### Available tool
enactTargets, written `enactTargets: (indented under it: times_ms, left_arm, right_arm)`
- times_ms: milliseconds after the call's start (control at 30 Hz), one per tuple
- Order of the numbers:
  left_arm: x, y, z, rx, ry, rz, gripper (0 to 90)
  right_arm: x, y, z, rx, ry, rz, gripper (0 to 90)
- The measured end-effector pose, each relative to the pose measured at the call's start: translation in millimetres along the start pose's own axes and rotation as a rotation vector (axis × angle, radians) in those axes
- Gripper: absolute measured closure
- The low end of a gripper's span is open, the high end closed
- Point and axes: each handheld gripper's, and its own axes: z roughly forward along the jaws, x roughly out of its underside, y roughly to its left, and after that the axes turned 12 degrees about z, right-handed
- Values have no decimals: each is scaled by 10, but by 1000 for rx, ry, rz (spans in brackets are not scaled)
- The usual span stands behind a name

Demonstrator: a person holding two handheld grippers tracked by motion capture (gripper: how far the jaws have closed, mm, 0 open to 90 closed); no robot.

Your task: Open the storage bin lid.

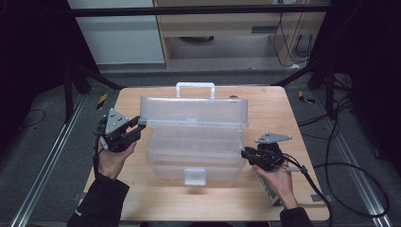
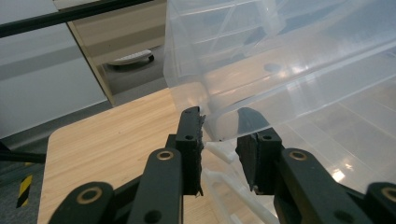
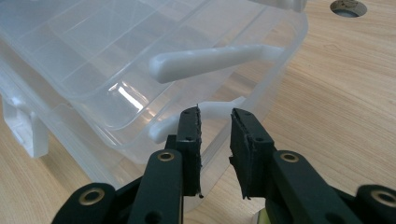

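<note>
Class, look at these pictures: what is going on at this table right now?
A person holds a gripper in each hand at a clear plastic organiser box on a wooden table. The box stands open, its lid raised. The left gripper is at the lid's left corner, jaws apart around its edge. The right gripper sits open by the box's right side, near a white hinge arm.

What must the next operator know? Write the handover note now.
Left claw: open, jaws either side of the lid's left corner, not clamped.
Right claw: open, tips just short of the lower white link arm at the box's right end.
Clear box: mid-table, lid raised, tray compartments exposed.
Left: probably grip and swing the lid; which way is unclear.
</note>
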Motion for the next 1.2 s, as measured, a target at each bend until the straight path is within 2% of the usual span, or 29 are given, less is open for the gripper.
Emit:
enactTargets:
  times_ms: [667, 733, 933, 1200]
  left_arm:
    - [-92, 68, 70, -26, -11, -28, 707]
    - [-111, 83, 86, -31, -16, -17, 708]
    - [-148, 96, 113, -40, -20, -27, 710]
    - [-219, 140, 162, -44, -12, -16, 721]
  right_arm:
    - [-1, 0, -4, 4, 2, 9, 741]
    - [-1, -2, -4, 3, 1, 11, 742]
    - [-1, -2, -6, 1, 2, 14, 743]
    - [-1, -3, -7, 1, 3, 13, 743]
